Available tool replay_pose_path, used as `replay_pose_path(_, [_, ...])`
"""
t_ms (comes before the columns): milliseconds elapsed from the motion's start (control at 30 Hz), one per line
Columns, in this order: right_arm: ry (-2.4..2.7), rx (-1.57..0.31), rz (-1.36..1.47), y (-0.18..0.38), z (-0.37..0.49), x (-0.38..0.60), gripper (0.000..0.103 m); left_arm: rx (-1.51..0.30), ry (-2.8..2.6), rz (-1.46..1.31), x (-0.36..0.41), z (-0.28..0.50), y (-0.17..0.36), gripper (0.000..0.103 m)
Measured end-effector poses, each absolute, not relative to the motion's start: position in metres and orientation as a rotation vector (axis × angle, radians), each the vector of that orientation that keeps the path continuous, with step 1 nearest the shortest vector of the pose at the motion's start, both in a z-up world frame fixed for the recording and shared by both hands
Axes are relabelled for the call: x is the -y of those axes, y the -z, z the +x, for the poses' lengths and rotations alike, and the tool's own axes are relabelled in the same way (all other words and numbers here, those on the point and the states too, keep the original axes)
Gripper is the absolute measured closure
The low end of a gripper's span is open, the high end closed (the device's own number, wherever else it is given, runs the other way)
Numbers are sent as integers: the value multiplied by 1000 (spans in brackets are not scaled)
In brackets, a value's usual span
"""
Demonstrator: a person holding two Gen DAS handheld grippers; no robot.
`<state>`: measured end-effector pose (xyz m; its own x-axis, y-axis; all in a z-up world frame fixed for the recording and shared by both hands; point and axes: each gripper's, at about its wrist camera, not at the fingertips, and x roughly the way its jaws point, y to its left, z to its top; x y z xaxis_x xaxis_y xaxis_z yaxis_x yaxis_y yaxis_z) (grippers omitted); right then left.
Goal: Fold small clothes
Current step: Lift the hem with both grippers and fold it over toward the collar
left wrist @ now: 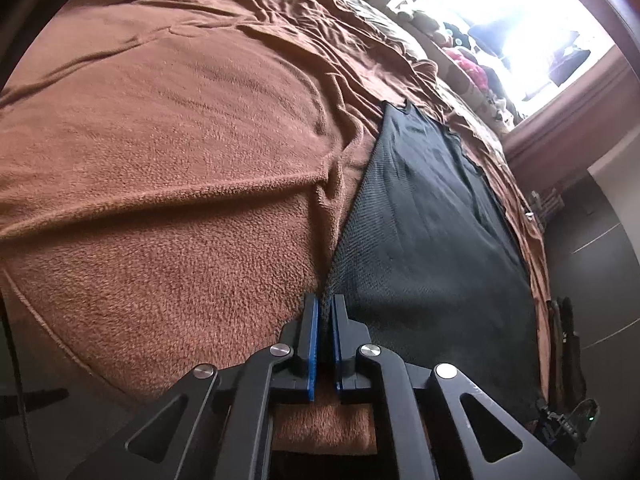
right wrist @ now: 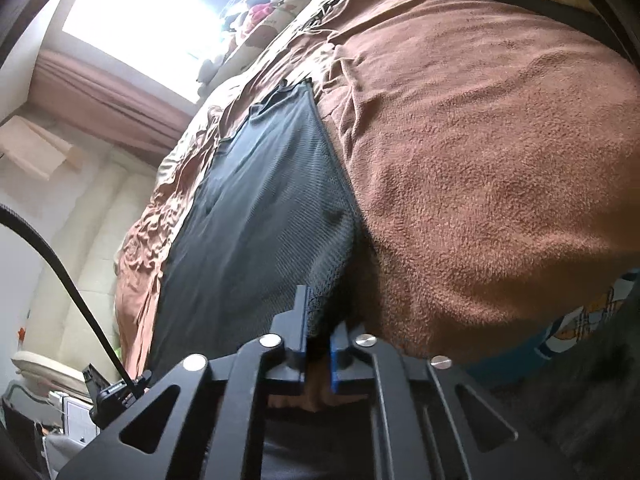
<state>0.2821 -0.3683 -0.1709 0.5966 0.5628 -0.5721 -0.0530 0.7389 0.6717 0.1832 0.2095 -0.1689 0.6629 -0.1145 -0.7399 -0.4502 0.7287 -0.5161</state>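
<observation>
Blanket point(left wrist: 180, 152), brown and fleecy, covering the bed and filling the left of the left wrist view. Lying flat on it toward the right, running away toward the window point(left wrist: 500, 12): dark garment point(left wrist: 432, 220), mesh-textured along its near left edge. Left tool point(left wrist: 325, 312) pinching the near left corner of that garment, blue pads point(left wrist: 313, 344) drawn in close with the cloth edge caught between them. Sitting on the far sill under the bright window: soft toys point(left wrist: 468, 60), blurred. Showing at the far right edge past the bed: dark floor point(left wrist: 600, 248).

Moving to the right wrist view: cable point(right wrist: 60, 264) curving down the left side toward a small black fitting near the lower corner. Standing behind it, pale wall point(right wrist: 28, 208) and folded curtain point(right wrist: 108, 88) below the window point(right wrist: 172, 4). Stretching up the middle from the tool toward the window: same garment point(right wrist: 260, 208), flat on the blanket point(right wrist: 480, 160). Right tool point(right wrist: 320, 320) clenching the near right corner of the garment, mesh cloth bunching between the blue pads point(right wrist: 334, 360). Peeking out at the lower right under the blanket: printed fabric point(right wrist: 588, 316) in blue and orange.
</observation>
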Motion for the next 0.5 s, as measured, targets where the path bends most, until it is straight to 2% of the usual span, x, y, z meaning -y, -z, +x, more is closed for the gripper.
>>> replay_pose_path(500, [-413,-766,628,129,238,382,102,-757,-199,-706,-192,156,119,99])
